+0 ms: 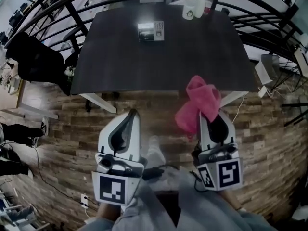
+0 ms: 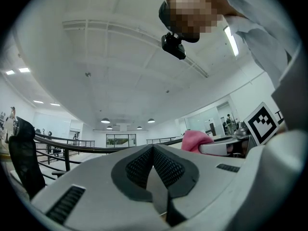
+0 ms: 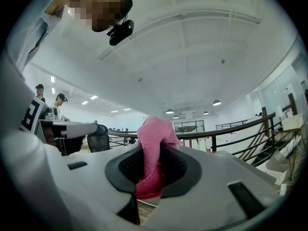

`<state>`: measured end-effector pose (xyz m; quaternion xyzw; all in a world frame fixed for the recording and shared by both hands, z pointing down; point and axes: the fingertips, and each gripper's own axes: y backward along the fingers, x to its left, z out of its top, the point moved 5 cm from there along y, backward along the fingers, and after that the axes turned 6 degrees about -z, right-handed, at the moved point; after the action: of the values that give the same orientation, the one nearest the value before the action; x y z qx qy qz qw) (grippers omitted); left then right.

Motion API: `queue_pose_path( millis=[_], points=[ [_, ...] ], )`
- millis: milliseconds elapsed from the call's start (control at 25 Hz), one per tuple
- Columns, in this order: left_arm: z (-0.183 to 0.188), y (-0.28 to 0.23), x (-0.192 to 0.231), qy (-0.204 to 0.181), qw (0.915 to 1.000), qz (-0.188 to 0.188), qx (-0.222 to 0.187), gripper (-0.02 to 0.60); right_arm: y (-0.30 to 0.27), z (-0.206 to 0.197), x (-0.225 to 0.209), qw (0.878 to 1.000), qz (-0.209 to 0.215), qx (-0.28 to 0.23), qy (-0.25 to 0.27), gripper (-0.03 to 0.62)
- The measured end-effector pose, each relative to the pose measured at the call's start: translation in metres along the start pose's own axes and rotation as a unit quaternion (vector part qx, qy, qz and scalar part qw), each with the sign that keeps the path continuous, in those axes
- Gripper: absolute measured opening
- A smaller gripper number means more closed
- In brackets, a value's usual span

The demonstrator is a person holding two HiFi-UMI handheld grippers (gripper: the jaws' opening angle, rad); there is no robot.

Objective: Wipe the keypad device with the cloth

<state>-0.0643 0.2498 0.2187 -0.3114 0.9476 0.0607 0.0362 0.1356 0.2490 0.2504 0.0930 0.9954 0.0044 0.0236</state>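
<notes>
A: Right hand-held gripper clamped on crumpled pink cloth. Left hand-held gripper closed, empty. Both short of the dark rectangular surface.
B: Small grey keypad device sits near its far edge. Reach in, lay cloth flat, wipe lightly.

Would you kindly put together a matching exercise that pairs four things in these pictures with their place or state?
Things:
1. pink cloth
2. keypad device
3. left gripper
4. white jug

Places or states:
A. jaws shut, nothing between them
B. standing at the far edge of the table
C. clamped in the right gripper
D. lying flat on the table, inward from its edges

Pairs: 1-C, 2-D, 3-A, 4-B
</notes>
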Motion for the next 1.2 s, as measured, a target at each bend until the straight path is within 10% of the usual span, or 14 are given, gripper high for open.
queue_pose_path(
  millis=[1200],
  points=[
    [-0.032,-0.096,0.13,0.008,0.9992,-0.038,-0.012,0.005,-0.142,0.003,0.014,0.998,-0.06,-0.013,0.033,0.071]
  ],
)
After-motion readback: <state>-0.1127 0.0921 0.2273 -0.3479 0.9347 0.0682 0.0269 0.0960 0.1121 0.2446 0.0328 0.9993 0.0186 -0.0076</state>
